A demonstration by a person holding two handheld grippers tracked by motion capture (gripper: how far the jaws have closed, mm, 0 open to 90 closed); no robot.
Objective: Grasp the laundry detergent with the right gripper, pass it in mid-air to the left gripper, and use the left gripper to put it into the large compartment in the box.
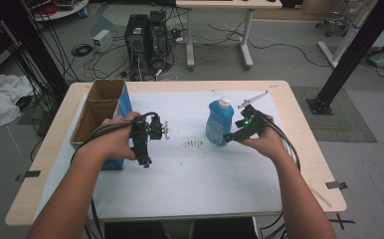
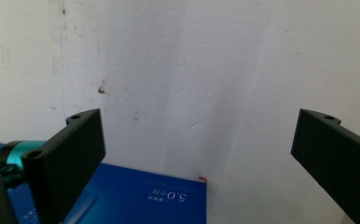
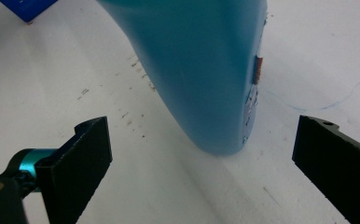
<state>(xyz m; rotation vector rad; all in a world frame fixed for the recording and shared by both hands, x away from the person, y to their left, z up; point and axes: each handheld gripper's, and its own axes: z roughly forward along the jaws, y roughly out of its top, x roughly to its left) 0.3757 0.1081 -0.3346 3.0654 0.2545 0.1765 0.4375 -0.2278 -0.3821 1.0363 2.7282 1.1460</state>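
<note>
A blue bottle (image 1: 219,122) with a white cap stands upright on the white sheet, right of centre. My right gripper (image 1: 228,138) is at its right side near the base, open. In the right gripper view the bottle's blue body (image 3: 206,70) rises just ahead of the wide-apart jaws, and nothing is between them. My left gripper (image 1: 144,162) points down at the sheet beside an open blue cardboard box (image 1: 102,119). It is open and holds nothing. The box's blue corner (image 2: 136,196) lies below its jaws.
The wooden table (image 1: 299,129) carries a white sheet (image 1: 190,174) with dark specks (image 1: 194,144) at its middle. A thin rod-like tool (image 1: 252,99) lies behind the bottle. Computer towers (image 1: 145,35), cables and a black frame post (image 1: 349,55) stand on the floor beyond.
</note>
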